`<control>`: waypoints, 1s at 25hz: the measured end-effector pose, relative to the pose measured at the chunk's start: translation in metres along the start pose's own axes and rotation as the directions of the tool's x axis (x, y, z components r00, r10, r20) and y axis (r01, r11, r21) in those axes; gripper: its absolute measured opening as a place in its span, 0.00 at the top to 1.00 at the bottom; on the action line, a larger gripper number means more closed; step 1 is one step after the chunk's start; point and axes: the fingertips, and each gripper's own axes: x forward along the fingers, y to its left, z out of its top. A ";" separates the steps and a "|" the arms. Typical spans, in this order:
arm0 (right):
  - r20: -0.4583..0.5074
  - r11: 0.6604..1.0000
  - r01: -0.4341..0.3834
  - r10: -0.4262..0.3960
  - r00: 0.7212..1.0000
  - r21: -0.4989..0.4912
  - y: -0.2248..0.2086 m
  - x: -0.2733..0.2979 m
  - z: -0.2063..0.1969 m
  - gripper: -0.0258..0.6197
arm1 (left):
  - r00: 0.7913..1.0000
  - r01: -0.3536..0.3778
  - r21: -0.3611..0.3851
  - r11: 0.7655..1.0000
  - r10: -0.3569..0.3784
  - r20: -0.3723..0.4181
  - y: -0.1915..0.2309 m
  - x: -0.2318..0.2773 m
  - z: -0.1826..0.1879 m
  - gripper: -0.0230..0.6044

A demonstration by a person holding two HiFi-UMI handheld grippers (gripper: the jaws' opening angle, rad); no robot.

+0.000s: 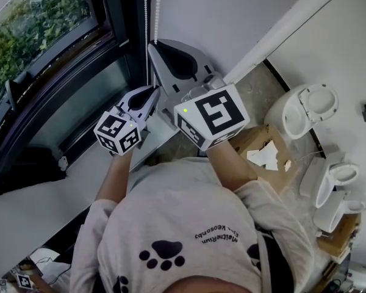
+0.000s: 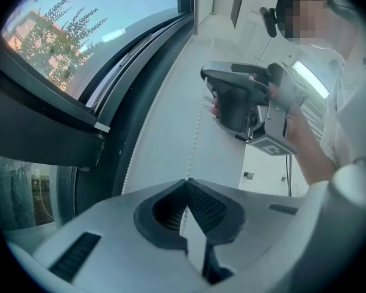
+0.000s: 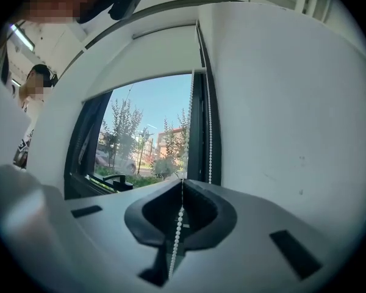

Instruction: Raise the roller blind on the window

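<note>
The right gripper is closed on the bead chain, which runs up between its jaws beside the window frame. The left gripper is also closed on this chain, lower down, just under the right one.

floor: pale tile, seen below me | standing on it: white toilet; second toilet | near them: open cardboard box
</note>
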 end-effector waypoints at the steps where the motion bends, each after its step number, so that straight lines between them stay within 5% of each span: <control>1: -0.010 1.000 0.000 0.000 1.000 0.004 -0.001 0.000 -0.004 0.95 | 1.000 -0.001 0.007 1.000 0.002 -0.008 0.000 0.000 -0.004 0.95; 25: -0.203 0.997 0.040 -0.026 0.979 0.067 0.010 -0.014 -0.134 0.95 | 0.977 -0.088 -0.031 0.996 0.080 -0.198 0.020 -0.021 -0.130 0.95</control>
